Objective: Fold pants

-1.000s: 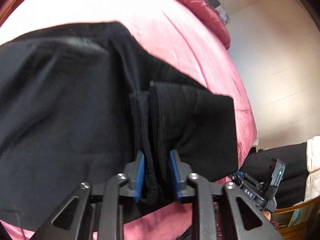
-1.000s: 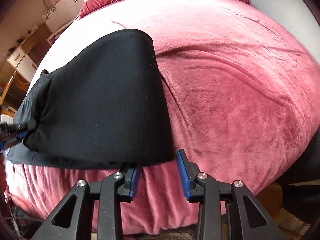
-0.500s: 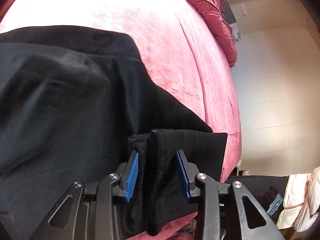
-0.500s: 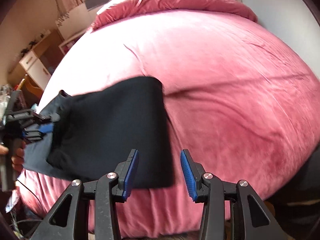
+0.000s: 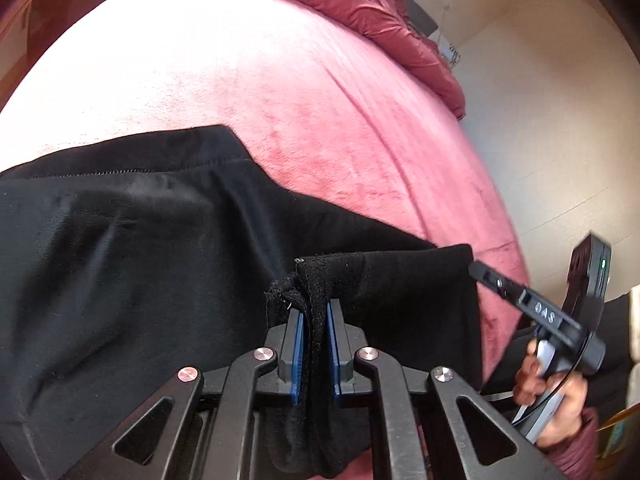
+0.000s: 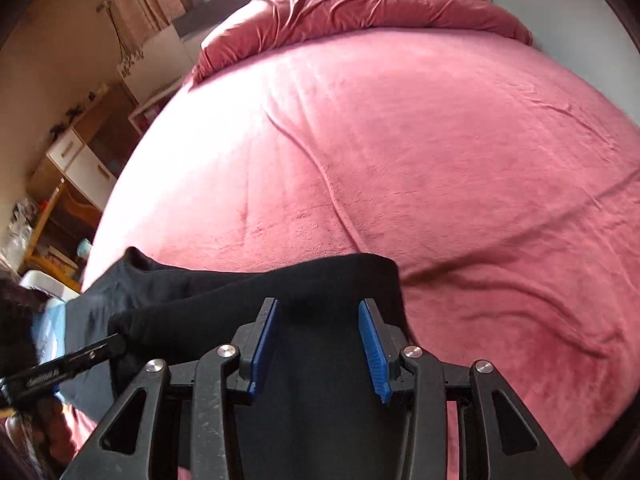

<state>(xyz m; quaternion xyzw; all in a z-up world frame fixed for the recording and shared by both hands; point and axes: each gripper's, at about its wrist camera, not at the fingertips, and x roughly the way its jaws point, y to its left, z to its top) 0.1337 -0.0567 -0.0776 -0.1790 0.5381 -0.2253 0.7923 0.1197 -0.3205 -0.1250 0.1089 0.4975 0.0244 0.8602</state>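
Observation:
The black pants [image 5: 140,264] lie folded on the pink bed. My left gripper [image 5: 314,320] is shut on a bunched black edge of the pants at their near side. In the right wrist view the pants [image 6: 320,280] lie under my right gripper [image 6: 318,320], which is open just above the cloth and holds nothing. The right gripper also shows in the left wrist view [image 5: 520,300], at the right corner of the pants, held by a hand.
The pink blanket [image 6: 400,140] covers the bed, with a rumpled red duvet [image 6: 360,4] at the far end. Wooden shelves and drawers [image 6: 76,160] stand to the left of the bed. A pale wall [image 5: 560,120] is on the right.
My left gripper has closed tight on the pants edge. My right gripper has let go of the pants, opened, and now hovers over the folded cloth.

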